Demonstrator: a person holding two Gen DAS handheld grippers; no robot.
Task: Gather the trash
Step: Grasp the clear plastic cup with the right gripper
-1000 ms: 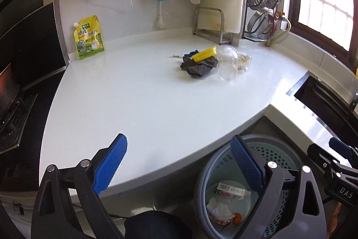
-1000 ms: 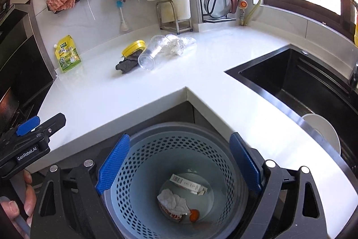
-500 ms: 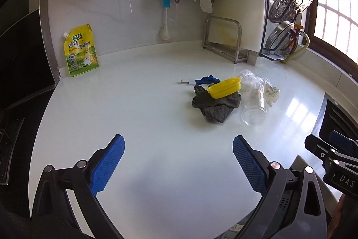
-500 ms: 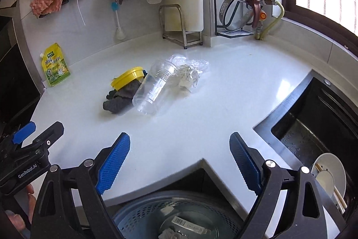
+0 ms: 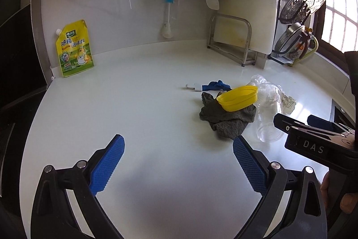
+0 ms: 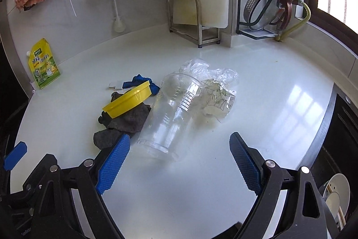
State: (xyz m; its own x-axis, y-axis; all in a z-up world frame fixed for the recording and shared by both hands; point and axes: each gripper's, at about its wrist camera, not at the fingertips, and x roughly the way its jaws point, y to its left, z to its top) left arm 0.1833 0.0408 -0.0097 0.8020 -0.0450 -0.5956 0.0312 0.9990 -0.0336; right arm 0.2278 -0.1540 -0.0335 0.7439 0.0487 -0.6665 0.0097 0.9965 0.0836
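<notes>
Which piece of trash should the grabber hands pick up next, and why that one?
Probably the right gripper should ease forward and close on the clear plastic cup. The cup lies on its side just ahead of that gripper's open fingers, nearer than the crumpled paper behind it, and nothing is held yet. The left gripper is open too.

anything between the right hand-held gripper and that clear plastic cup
Nothing visible. The right hand-held gripper is open, with only bare white counter before the clear plastic cup, which lies on its side. The grey rag sits just left of that path.
</notes>
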